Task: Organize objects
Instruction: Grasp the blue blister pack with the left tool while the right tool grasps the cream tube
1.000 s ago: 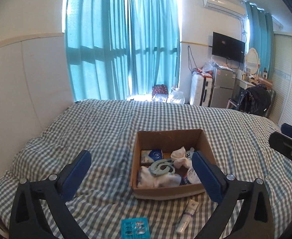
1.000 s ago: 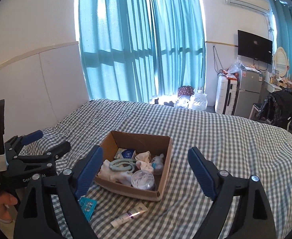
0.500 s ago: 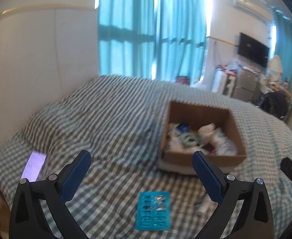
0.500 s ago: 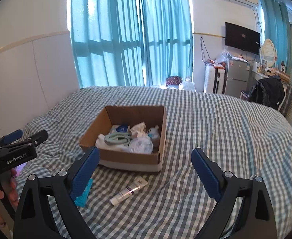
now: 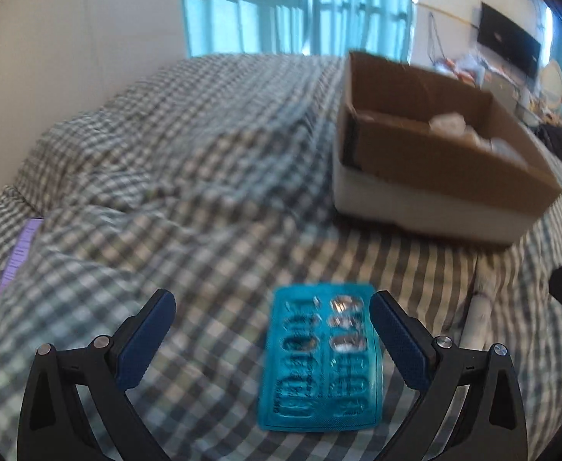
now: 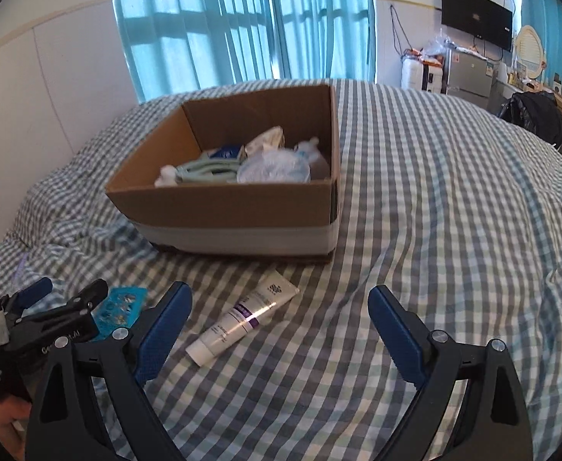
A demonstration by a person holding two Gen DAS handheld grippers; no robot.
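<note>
While both hand-held grippers gape, only the right view shows the tube (image 6: 242, 320); perhaps pills (image 5: 319, 361) left.

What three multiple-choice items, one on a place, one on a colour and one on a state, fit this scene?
1. Where does the white tube lie?
A. inside the box
B. on the bedcover before the cardboard box
C. between closed fingers

2. What colour is the blister pack?
A. teal
B. red
C. yellow

3. How is the left gripper?
A. shut on the pack
B. open, the pack lying between its fingers
C. out of view

Key: 1 B, it rests on the checked cloth; 2 A, its foil is teal; 3 B, both fingers stand apart.
</note>
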